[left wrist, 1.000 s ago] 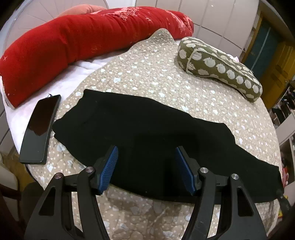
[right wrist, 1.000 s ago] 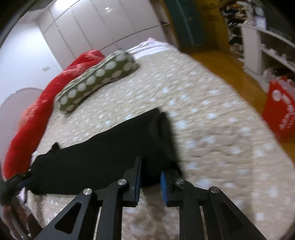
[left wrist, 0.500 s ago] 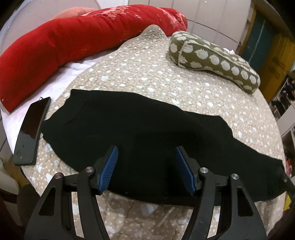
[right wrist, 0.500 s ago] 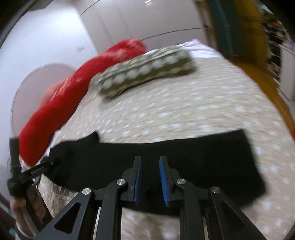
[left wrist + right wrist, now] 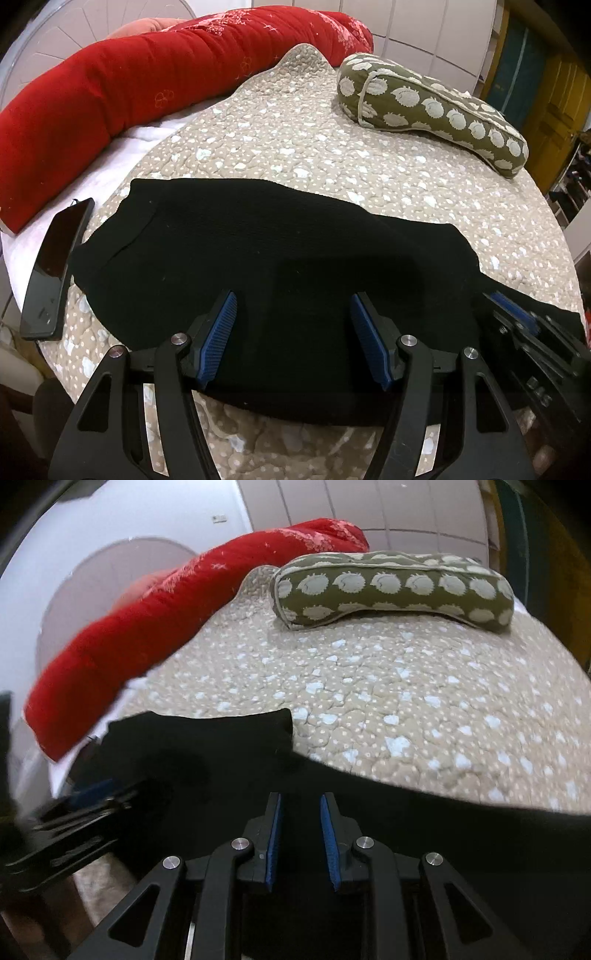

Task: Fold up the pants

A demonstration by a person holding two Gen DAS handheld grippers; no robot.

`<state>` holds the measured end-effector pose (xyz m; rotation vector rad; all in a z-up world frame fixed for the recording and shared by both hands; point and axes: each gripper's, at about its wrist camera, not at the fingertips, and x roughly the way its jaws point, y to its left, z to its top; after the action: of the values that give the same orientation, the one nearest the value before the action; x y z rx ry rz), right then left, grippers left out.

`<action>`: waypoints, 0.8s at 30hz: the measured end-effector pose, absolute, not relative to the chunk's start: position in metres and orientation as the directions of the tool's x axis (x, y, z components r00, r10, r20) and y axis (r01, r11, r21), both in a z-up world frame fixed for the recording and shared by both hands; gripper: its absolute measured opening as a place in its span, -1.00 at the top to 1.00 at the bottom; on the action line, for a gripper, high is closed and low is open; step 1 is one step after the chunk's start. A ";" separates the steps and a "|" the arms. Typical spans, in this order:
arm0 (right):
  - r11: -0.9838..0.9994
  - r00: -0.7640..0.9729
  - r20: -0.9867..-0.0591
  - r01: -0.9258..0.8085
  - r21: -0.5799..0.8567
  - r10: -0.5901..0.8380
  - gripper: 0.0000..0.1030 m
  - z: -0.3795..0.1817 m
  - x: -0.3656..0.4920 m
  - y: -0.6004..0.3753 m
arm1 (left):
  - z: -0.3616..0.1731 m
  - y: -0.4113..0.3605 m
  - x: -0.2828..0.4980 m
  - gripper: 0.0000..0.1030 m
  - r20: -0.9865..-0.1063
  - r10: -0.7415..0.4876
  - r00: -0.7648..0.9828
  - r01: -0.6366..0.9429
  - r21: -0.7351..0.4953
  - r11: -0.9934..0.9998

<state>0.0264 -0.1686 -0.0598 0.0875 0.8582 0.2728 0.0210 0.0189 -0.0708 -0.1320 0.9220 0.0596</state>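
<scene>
The black pants (image 5: 280, 266) lie folded lengthwise across the near part of the bed, waistband end at the left. My left gripper (image 5: 291, 332) is open and hovers over their near edge, holding nothing. My right gripper (image 5: 298, 834) sits over the pants (image 5: 369, 812) with its jaws a narrow gap apart; whether cloth is between them I cannot tell. It also shows at the right edge of the left wrist view (image 5: 517, 317). The left gripper (image 5: 88, 797) appears blurred at the left of the right wrist view.
A beige dotted quilt (image 5: 332, 155) covers the bed. A long red bolster (image 5: 110, 96) lies along the far left, an olive patterned pillow (image 5: 436, 107) at the far right. A black phone (image 5: 55, 269) lies at the bed's left edge.
The right gripper has swung left along the pants toward the left gripper and now shows in the left wrist view. The left gripper stayed open over the near edge.
</scene>
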 end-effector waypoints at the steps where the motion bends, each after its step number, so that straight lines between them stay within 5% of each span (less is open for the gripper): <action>1: 0.964 0.631 -0.730 -0.205 0.170 0.263 0.61 -0.062 0.030 -0.167 | -0.071 0.019 0.021 -0.25 -0.797 -0.004 0.604 -0.108 -0.086 0.990; 24: 0.977 0.666 -0.718 -0.183 0.106 0.202 0.51 -0.042 -0.018 -0.186 | -0.066 0.014 0.012 -0.25 -0.785 0.006 0.619 -0.095 -0.067 0.993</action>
<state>-0.0178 -0.1862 -0.0420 0.0257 0.8136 0.2172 0.0116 0.0141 -0.0660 -0.1060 0.9013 0.0586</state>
